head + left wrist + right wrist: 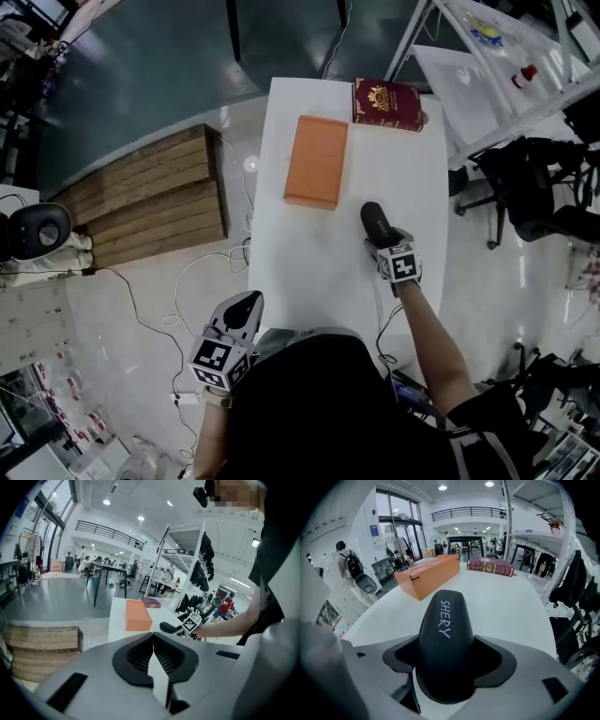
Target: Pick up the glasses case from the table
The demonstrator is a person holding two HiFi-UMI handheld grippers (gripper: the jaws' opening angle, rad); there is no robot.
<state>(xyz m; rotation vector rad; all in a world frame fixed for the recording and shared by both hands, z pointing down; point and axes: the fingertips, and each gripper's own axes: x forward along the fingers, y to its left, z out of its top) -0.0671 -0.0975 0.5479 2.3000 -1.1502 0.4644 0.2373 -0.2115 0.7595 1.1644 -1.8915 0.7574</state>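
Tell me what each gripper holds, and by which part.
Right gripper grips the case by its sides, at the near end. Left gripper holds nothing; jaws shut.

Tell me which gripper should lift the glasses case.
Right. The right gripper has its jaws clamped on the black glasses case, while the left gripper is shut, empty and off the table's near corner.

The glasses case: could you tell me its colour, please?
The case is black with white lettering; right gripper view shows it best.
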